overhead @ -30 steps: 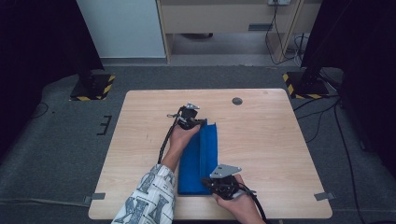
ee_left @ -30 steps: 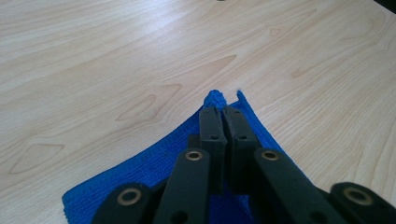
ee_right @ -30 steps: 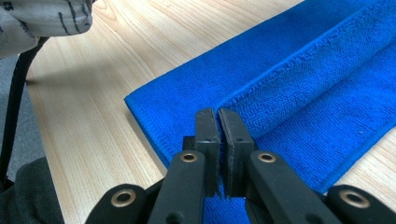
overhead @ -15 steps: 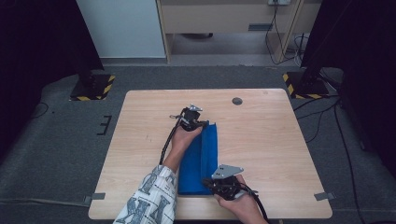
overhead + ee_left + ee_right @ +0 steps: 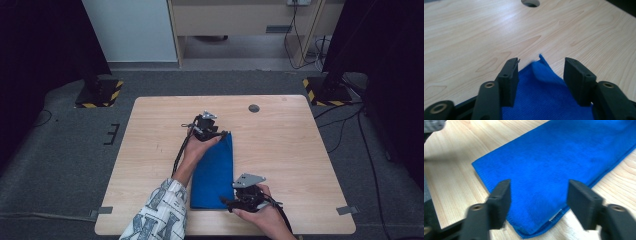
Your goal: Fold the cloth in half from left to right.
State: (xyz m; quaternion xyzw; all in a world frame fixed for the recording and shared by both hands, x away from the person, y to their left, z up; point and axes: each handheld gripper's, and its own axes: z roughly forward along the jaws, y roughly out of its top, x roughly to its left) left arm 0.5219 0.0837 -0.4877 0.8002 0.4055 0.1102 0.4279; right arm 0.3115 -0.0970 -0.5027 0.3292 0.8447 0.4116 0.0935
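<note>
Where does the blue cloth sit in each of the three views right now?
High view: blue cloth at table centre, lying between both grippers.
Left gripper view: bottom centre, its far corner between open jaws.
Right gripper view: across the middle and upper right.
Shared landmark: the light wooden table.

No readable text, label or number — on anything.

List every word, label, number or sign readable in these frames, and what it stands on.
None can be read.
The blue cloth has a small pale tag at its edge, too blurred to show any writing.
The patterned sleeve carries marks too small to tell as letters.
The table and both grippers bear no lettering; the yellow-black stripes on the stand bases are hazard marks, not text.
</note>
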